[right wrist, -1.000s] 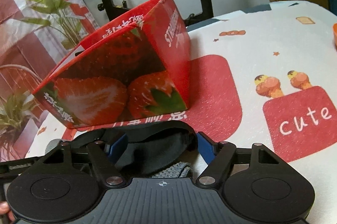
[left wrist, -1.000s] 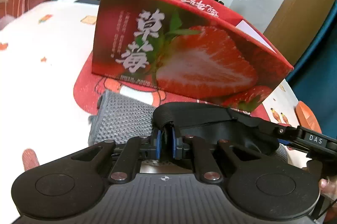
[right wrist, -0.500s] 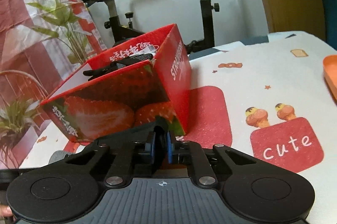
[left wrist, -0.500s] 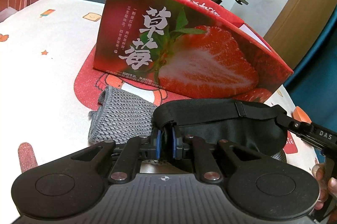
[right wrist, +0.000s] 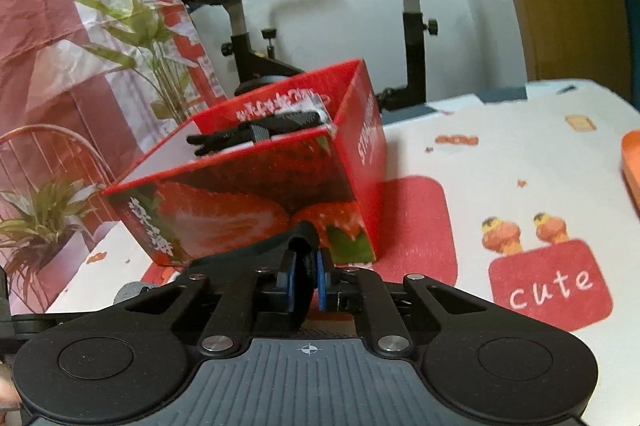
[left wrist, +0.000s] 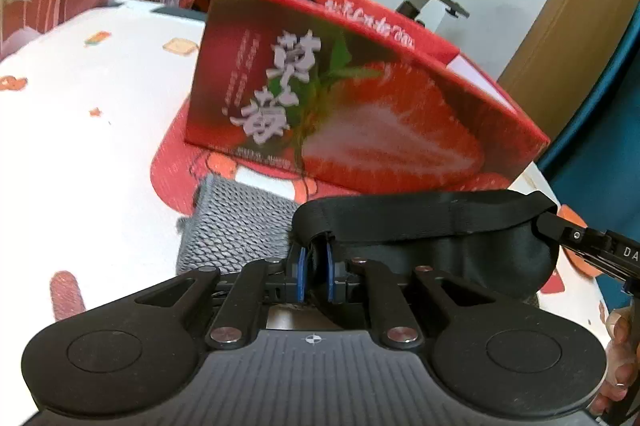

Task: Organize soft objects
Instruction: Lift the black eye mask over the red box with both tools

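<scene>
- A room with a white wall, a patterned curtain, potted plants and an exercise bike [right wrist: 256, 37] is seen behind a desk [right wrist: 520, 153] covered by a white cloth printed with red patches and small cartoons.
- An open-topped red strawberry box [left wrist: 352, 113] stands on the desk, on a red patch of the cloth; dark items are already seen inside it [right wrist: 260, 135] in the right wrist view.
- A black eye mask [left wrist: 460, 242] is held stretched between the two claws, just in front of the box's long printed wall and clear of the desk.
- The left claw [left wrist: 314, 266] is closed on one end of the mask, the fabric being pinched between its blue pads.
- The right claw [right wrist: 306, 280] is likewise closed on the other end; its jaws have just been closing, and the black fabric is seen clamped between the pads.
- A grey knitted cloth [left wrist: 236, 226] lies flat on the desk below the mask's left end, between the left claw and the box; it is not gripped.
- An orange object [right wrist: 632, 165] is glimpsed at the desk's far right edge, well apart from the box.
- The relation that matters: the mask's long axis runs roughly parallel to the box's long front wall, and the box's opening lies ahead of and above both claws. Neither hand is clearly nearer.
- It is judged that the mask must be carried up over the near rim and forward, kept level by both claws, before it is let go.
</scene>
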The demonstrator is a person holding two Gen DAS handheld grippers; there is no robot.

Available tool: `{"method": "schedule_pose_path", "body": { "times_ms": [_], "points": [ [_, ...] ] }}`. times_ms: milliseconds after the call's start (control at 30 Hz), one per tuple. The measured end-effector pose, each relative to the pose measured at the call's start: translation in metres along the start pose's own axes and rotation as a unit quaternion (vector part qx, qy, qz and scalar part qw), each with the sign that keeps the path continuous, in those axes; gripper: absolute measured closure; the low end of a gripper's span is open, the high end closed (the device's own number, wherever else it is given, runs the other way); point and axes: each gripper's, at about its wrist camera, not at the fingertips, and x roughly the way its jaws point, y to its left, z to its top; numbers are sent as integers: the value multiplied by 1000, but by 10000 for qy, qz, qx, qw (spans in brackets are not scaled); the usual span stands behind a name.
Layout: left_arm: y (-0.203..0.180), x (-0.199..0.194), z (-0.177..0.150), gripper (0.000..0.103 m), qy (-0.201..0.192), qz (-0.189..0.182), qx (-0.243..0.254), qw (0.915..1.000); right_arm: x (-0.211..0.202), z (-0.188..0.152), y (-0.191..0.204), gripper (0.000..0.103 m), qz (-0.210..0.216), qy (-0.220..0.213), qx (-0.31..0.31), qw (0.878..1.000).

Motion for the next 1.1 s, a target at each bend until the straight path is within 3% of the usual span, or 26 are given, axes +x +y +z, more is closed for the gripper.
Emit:
{"method": "schedule_pose_path", "body": {
  "times_ms": [333, 733, 833, 933, 1100],
  "points": [
    [-7, -50, 19, 93, -837, -160, -54, 9963, -25, 25, 24, 95, 222, -539, -496, 9971],
    [-27, -92, 86, 93, -1938, -55, 496, 9798, -19, 90, 64, 95, 352, -1032, -1100, 9879],
    [-32, -86, 108, 93, -2017, 23, 675, 9771, -1, 108, 69, 95, 233, -1043, -1255, 9863],
    [-34, -71, 131, 93, -1954, 77, 746, 9779, 25, 124, 65, 95, 147, -871, -998, 9911],
    [-38, -29, 159, 93, -1509, 277, 938, 9837, 69, 131, 55, 95, -166, -457, -746, 9960]
  ]
}}
